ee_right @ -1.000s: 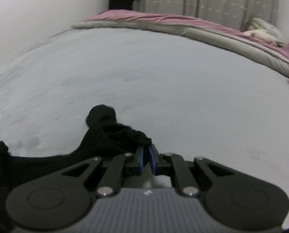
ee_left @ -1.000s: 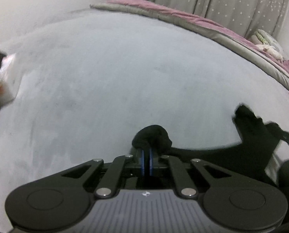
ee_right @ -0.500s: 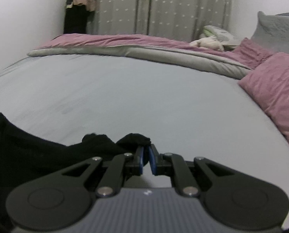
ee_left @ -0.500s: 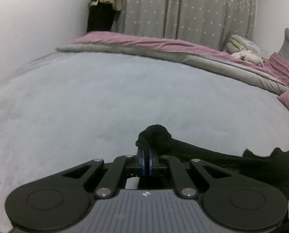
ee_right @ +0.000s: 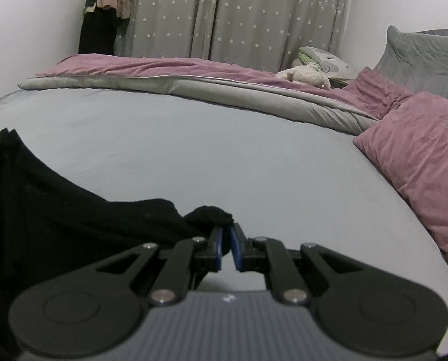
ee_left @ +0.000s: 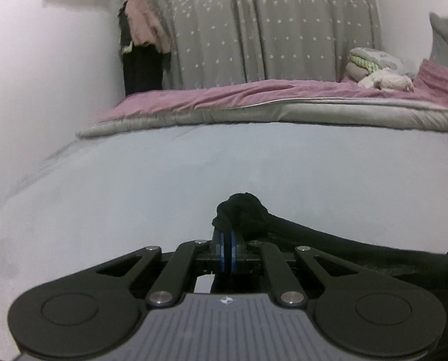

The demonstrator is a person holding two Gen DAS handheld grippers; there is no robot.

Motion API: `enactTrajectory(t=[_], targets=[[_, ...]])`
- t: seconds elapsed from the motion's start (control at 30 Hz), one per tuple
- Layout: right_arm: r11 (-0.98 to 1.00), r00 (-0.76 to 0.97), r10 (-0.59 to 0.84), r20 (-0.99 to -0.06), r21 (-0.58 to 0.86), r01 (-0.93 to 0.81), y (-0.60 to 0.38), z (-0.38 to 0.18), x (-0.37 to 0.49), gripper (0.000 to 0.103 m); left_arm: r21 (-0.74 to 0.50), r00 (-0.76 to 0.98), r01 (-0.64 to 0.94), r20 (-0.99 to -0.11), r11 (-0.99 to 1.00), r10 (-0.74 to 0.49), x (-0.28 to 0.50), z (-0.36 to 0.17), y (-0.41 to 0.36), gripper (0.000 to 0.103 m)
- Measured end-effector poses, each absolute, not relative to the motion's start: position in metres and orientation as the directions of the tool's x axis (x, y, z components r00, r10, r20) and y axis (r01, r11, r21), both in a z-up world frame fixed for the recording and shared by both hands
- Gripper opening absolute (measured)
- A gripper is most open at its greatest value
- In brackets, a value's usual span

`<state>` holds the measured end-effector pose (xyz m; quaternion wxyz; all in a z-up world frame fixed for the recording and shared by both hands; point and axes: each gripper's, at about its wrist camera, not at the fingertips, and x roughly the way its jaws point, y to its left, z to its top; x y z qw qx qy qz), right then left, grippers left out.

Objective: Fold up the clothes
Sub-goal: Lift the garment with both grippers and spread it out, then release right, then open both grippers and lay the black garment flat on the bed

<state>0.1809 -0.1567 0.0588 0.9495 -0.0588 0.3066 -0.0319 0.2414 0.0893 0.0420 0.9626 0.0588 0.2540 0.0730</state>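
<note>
A black garment hangs stretched between my two grippers above a pale grey bed sheet. My left gripper is shut on a bunched corner of it, and the cloth trails off to the right. In the right wrist view the black garment spreads leftward and down. My right gripper is shut on another bunched corner, with its blue pads pinching the fabric. The lower part of the garment is hidden below both grippers.
A folded pink and grey duvet lies across the far side of the bed. Pink pillows and a grey pillow sit at the right. A soft toy rests on the duvet. Star-patterned curtains and hanging clothes stand behind.
Both grippers have lifted and tilted up with the black garment, so the curtains and pillows have come into view. The cloth between them has pulled out wider. Both stay shut.
</note>
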Motion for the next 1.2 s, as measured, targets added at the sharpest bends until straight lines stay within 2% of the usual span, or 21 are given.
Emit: enactTrajectory(t=[0.2, 0.57, 0.6, 0.73, 0.77, 0.87, 1.03, 1.2], targets=[[0.990, 0.794, -0.121, -0.596, -0.131, 0.052, -0.155, 0.046, 0.208, 0.008, 0.249, 0.857, -0.100, -0.471, 0.963, 0.211, 0.254, 0.023, 0.068, 0.005], [0.991, 0.758, -0.118, -0.641, -0.120, 0.054, -0.154, 0.022, 0.219, 0.010, 0.241, 0.833, -0.090, -0.514, 0.966, 0.206, 0.249, 0.006, 0.067, 0.013], [0.992, 0.755, -0.115, -0.645, -0.111, 0.057, -0.155, 0.021, 0.218, 0.012, 0.236, 0.827, -0.083, -0.525, 0.968, 0.199, 0.249, 0.005, 0.067, 0.016], [0.992, 0.758, -0.116, -0.642, -0.117, 0.052, -0.156, 0.026, 0.213, 0.022, 0.207, 0.809, -0.070, -0.561, 0.976, 0.177, 0.244, 0.004, 0.072, 0.039], [0.991, 0.756, -0.117, -0.644, -0.123, 0.049, -0.157, 0.028, 0.212, 0.029, 0.199, 0.806, -0.067, -0.567, 0.978, 0.171, 0.242, 0.004, 0.073, 0.045], [0.991, 0.751, -0.113, -0.650, -0.130, 0.037, -0.157, 0.033, 0.206, 0.044, 0.188, 0.802, -0.073, -0.573, 0.979, 0.170, 0.235, 0.006, 0.077, 0.056], [0.991, 0.743, -0.104, -0.661, -0.133, 0.020, -0.154, 0.040, 0.192, 0.053, 0.153, 0.792, -0.076, -0.591, 0.985, 0.153, 0.218, 0.014, 0.085, 0.069], [0.994, 0.726, -0.084, -0.683, -0.103, 0.018, -0.153, 0.042, 0.175, 0.057, 0.135, 0.774, -0.074, -0.618, 0.988, 0.142, 0.200, 0.019, 0.091, 0.072]])
